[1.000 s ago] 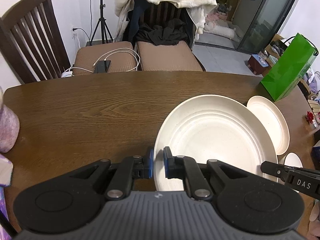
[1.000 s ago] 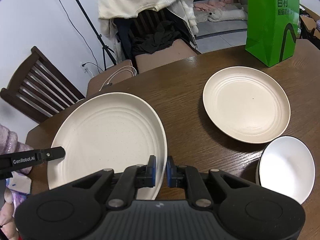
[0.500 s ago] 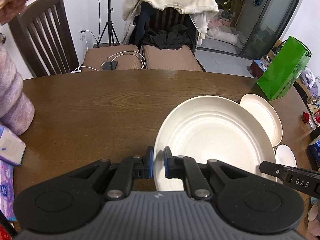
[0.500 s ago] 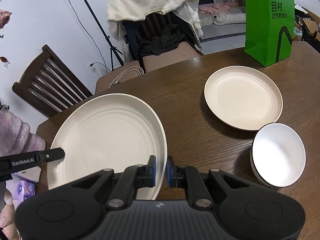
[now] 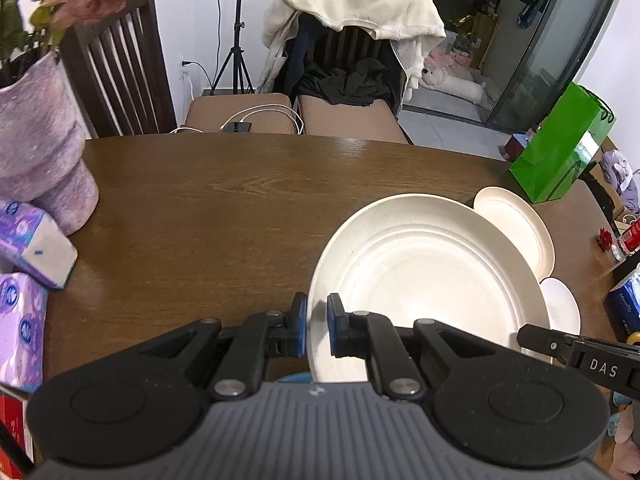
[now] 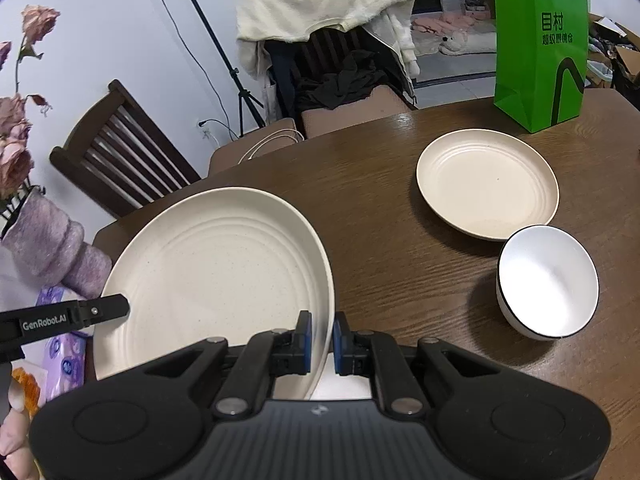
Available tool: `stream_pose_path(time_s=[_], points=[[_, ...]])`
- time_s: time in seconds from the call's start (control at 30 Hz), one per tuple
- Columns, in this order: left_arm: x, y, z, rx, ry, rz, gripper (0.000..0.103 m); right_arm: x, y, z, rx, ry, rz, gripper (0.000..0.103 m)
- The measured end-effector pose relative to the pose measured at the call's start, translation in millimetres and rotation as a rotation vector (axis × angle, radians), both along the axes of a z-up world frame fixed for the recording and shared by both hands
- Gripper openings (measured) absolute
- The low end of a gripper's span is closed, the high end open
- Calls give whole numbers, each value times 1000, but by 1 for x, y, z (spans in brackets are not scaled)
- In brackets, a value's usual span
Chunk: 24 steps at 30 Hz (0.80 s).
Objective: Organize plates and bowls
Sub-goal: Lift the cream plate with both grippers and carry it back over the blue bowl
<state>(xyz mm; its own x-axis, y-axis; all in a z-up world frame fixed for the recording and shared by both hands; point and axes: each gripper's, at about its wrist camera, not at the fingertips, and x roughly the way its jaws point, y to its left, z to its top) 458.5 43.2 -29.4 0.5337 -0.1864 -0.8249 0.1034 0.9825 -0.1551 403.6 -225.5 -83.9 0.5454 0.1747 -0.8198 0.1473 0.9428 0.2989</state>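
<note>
A large cream plate [image 5: 428, 280] [image 6: 216, 276] is held above the brown table by both grippers. My left gripper [image 5: 317, 330] is shut on its left rim. My right gripper [image 6: 321, 340] is shut on its right rim. A smaller cream plate [image 6: 486, 182] [image 5: 520, 224] lies on the table to the right. A white bowl with a dark rim [image 6: 546, 280] stands just in front of it; in the left wrist view the bowl [image 5: 564, 308] is partly hidden behind the large plate.
A green paper bag [image 6: 540, 44] [image 5: 560, 152] stands at the table's far right. A purple vase with dried roses [image 5: 40, 144] and tissue packs [image 5: 28, 240] sit at the left. Wooden chairs [image 5: 120, 60], one draped with clothes, stand behind the table. A blue box [image 5: 626, 304] lies at the right edge.
Both grippers have risen and pulled back with the large plate. More of the table, the vase and the tissue packs have come into view.
</note>
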Motion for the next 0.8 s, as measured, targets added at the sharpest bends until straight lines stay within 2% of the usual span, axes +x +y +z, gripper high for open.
stream_pose_path(time_s=[0.8], points=[[-106, 33, 24, -22, -27, 68, 11, -86, 22, 28, -4, -40, 75, 10]])
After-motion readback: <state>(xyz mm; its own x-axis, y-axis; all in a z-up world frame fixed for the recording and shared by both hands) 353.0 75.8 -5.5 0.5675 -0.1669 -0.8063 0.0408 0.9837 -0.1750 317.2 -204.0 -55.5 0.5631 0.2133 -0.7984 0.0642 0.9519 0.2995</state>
